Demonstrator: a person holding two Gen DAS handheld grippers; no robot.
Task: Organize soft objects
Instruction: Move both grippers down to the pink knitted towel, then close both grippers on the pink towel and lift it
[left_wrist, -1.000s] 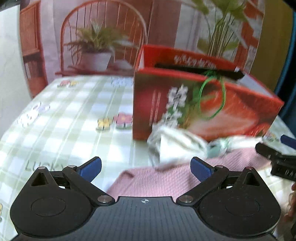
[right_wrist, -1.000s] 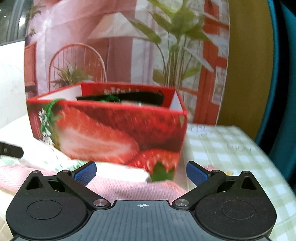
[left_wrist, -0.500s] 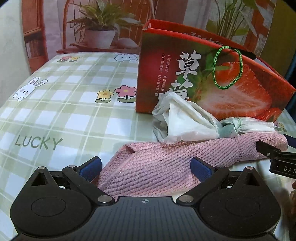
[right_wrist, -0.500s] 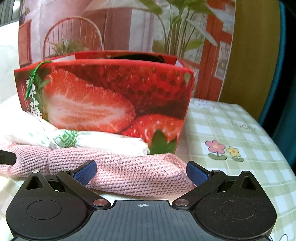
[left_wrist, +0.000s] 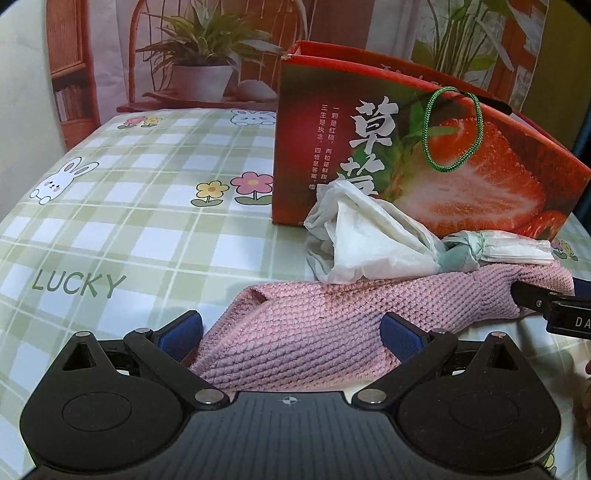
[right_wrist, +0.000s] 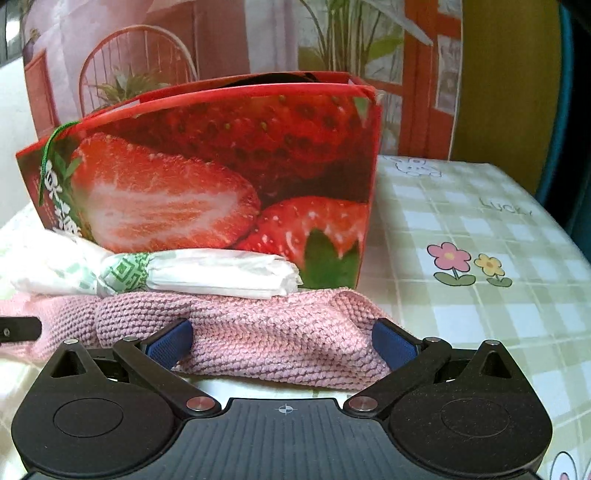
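A pink knitted cloth (left_wrist: 332, 317) lies on the table in front of a red strawberry paper bag (left_wrist: 424, 155). A crumpled white plastic bag (left_wrist: 369, 240) with a knot rests between cloth and paper bag. My left gripper (left_wrist: 291, 332) is open, its fingers either side of the cloth's left end. My right gripper (right_wrist: 282, 341) is open around the cloth's right end (right_wrist: 280, 332). The white bag (right_wrist: 192, 273) and the strawberry bag (right_wrist: 221, 173) also show in the right wrist view. The right gripper's finger (left_wrist: 546, 306) shows at the left view's right edge.
A green checked tablecloth (left_wrist: 129, 221) with flowers, rabbits and "LUCKY" print covers the table. A printed backdrop with a plant and chair stands behind. The table's right edge (right_wrist: 554, 221) is near the bag.
Both grippers have dropped lower and closer to the pink cloth, so its ends now lie between their open fingers. The cloth and bags have not moved.
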